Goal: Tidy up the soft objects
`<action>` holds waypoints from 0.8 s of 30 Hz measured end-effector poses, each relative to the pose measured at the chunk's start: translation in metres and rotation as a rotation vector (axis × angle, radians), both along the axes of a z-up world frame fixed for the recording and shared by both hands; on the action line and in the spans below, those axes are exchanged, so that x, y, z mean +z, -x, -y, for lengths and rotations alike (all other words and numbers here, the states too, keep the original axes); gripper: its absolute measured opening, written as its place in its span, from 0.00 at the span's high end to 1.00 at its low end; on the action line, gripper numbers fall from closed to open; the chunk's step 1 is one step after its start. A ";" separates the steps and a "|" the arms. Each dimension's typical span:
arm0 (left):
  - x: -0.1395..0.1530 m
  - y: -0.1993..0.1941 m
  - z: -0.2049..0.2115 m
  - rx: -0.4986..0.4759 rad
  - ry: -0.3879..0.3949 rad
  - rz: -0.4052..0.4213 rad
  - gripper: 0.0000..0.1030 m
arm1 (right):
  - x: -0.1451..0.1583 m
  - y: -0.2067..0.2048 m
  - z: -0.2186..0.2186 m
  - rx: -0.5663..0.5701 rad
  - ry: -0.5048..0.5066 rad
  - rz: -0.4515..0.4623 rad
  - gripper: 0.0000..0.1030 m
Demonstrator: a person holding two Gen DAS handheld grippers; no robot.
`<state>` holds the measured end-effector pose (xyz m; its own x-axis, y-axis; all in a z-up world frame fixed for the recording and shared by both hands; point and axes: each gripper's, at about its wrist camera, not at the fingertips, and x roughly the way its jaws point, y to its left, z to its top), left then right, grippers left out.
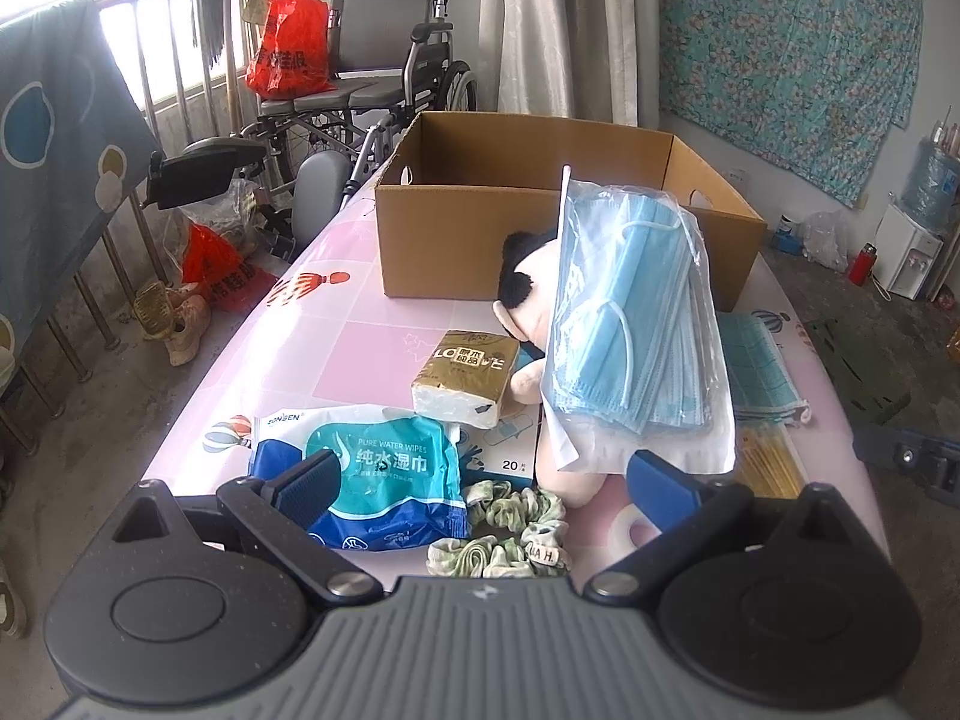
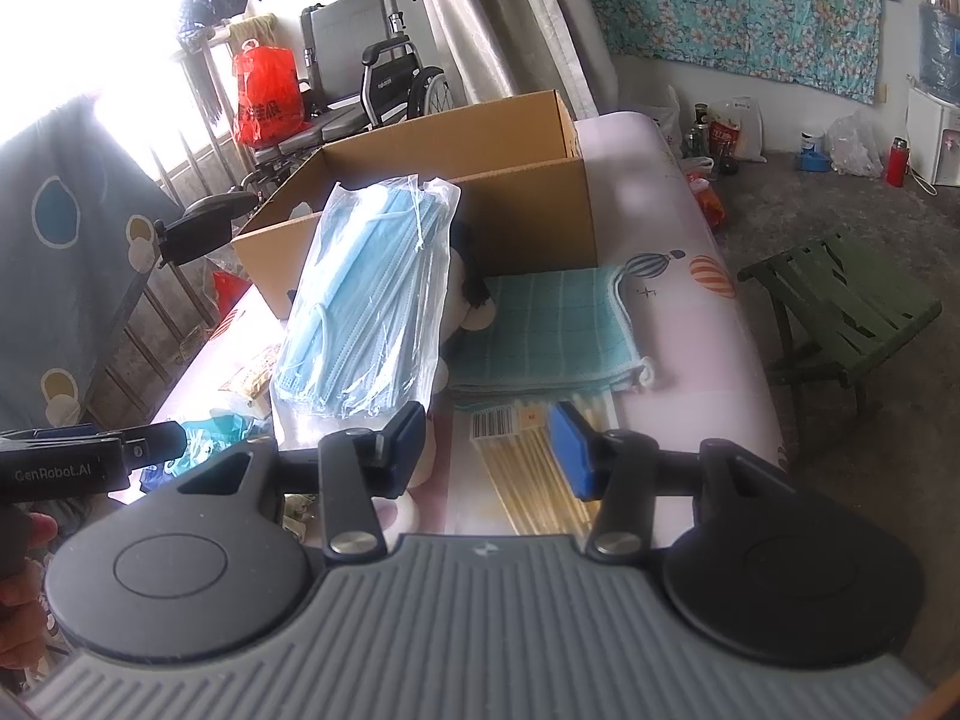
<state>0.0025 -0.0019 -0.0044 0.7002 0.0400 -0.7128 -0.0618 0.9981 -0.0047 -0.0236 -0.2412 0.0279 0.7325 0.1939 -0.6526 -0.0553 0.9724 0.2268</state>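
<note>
A clear bag of blue face masks (image 1: pixel 636 324) (image 2: pixel 372 300) stands tilted against a plush doll (image 1: pixel 528 294) (image 2: pixel 468 294), in front of an open cardboard box (image 1: pixel 540 228) (image 2: pixel 528 210). My left gripper (image 1: pixel 489 483) is open low over the table. A wet wipes pack (image 1: pixel 384 474), a green scrunchie (image 1: pixel 510 534) and the doll's leg lie between its fingers. A gold tissue pack (image 1: pixel 468 378) lies beyond. My right gripper (image 2: pixel 489 444) is open above a packet of cotton swabs (image 2: pixel 528 468). Its left finger (image 2: pixel 408 438) is near the mask bag's bottom edge. A folded teal cloth (image 2: pixel 552 330) (image 1: pixel 756 372) lies beside the box.
The pink table (image 1: pixel 348 348) (image 2: pixel 690 360) drops off at left and right. A wheelchair (image 1: pixel 384 78) with a red bag (image 1: pixel 288 42) stands behind the box. A green folding stool (image 2: pixel 852 312) sits on the floor at right. The left gripper's side (image 2: pixel 120 456) shows in the right wrist view.
</note>
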 end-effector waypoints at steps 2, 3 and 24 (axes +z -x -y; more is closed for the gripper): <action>-0.001 0.000 0.001 -0.001 -0.008 -0.001 0.01 | -0.001 0.000 0.001 -0.003 -0.004 -0.002 0.55; -0.001 -0.001 0.001 -0.001 -0.010 -0.002 0.01 | -0.001 -0.001 0.002 -0.005 -0.005 -0.002 0.55; -0.004 -0.005 -0.008 0.004 0.010 0.000 0.01 | -0.001 -0.010 -0.007 -0.004 0.010 -0.003 0.55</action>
<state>0.0078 0.0062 -0.0080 0.7002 0.0359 -0.7131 -0.0658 0.9977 -0.0144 -0.0138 -0.2346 0.0274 0.7310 0.1843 -0.6570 -0.0507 0.9748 0.2171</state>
